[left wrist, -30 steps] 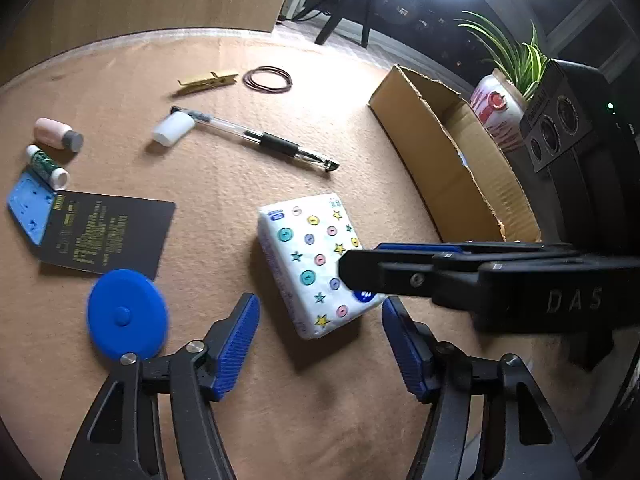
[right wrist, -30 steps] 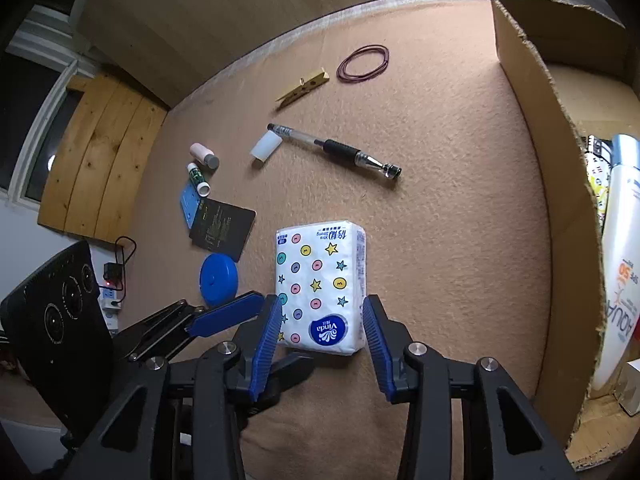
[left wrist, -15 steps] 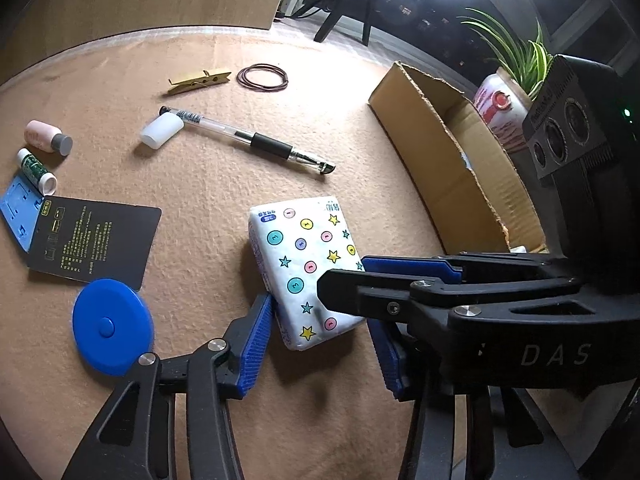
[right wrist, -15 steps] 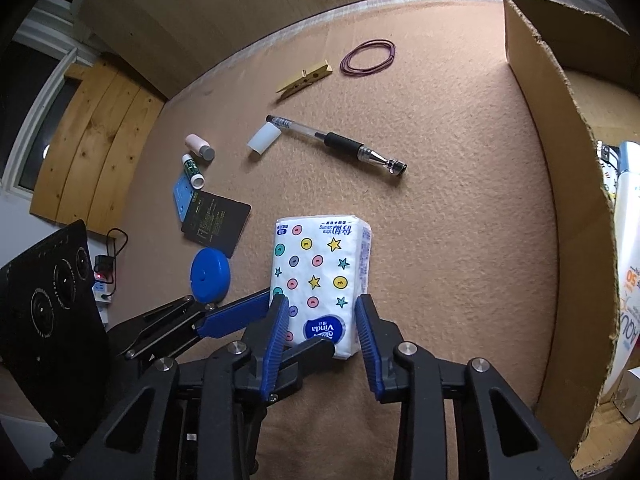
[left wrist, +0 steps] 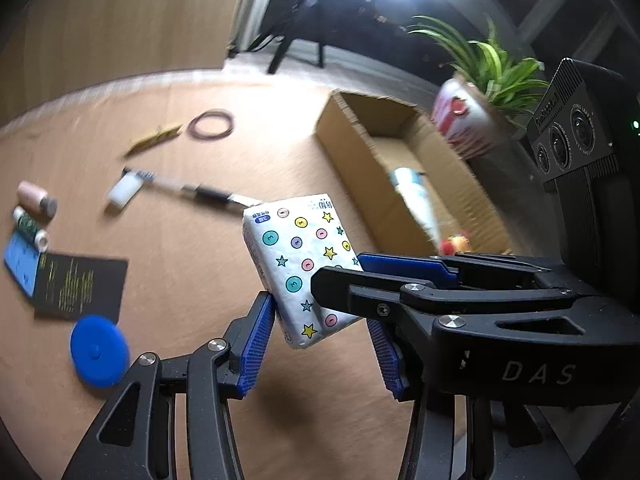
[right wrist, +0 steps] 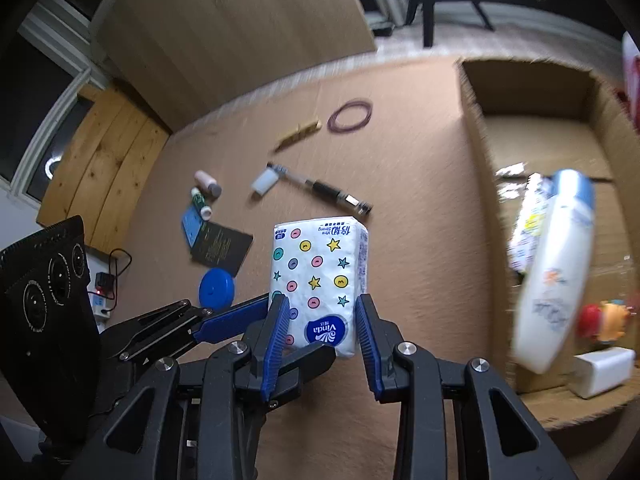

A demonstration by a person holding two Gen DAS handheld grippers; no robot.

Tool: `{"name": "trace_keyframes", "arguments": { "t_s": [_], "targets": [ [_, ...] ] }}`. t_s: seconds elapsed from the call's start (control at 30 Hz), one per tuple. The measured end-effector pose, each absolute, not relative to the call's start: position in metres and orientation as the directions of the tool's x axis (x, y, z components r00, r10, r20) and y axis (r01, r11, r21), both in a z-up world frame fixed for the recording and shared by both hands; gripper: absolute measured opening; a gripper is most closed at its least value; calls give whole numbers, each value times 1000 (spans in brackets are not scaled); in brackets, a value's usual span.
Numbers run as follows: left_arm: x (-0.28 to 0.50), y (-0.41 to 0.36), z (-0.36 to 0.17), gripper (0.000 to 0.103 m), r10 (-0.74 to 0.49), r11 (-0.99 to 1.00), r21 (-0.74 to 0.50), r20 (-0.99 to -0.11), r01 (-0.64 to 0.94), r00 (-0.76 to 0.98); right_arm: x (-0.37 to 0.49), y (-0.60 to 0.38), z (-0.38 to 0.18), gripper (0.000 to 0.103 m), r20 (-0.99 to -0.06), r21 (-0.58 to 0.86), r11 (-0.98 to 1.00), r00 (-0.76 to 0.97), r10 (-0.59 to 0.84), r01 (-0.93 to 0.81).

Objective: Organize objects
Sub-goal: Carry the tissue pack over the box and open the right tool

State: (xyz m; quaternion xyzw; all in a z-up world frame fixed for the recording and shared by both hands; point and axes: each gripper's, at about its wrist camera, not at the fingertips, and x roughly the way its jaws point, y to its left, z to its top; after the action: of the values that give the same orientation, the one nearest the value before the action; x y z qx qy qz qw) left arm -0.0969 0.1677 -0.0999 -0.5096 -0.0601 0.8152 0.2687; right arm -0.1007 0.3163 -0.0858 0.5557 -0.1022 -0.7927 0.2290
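both hand-held grippers, left [left wrist: 322, 344] and right [right wrist: 320, 336], clamped on tissue pack [right wrist: 318, 276] at frame centre, lifted off desk [right wrist: 420, 240]

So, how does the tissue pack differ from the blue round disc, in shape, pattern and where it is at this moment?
The tissue pack is a white block printed with coloured dots and stars; the blue round disc is flat, round and one plain colour. The pack is held tilted above the table, clamped by both the right gripper and the left gripper; the disc lies flat on the brown table, untouched. The pack looks bigger than the disc. Neither is in the cardboard box.
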Motion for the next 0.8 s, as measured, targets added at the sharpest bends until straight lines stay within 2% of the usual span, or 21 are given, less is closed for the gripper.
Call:
{"name": "trace_keyframes", "arguments": {
  "t_s": [0.4, 0.8],
  "targets": [
    [-99, 240, -61, 50, 566, -782, -362, -754, -507, -334, -95, 386, -50, 32, -808, 380, -909, -419, -415, 169],
    [-106, 323, -63, 51, 607, -723, -373, -744, -582, -279, -100, 457, -52, 32, -819, 349, -935, -465, -336, 60]
  ]
}}
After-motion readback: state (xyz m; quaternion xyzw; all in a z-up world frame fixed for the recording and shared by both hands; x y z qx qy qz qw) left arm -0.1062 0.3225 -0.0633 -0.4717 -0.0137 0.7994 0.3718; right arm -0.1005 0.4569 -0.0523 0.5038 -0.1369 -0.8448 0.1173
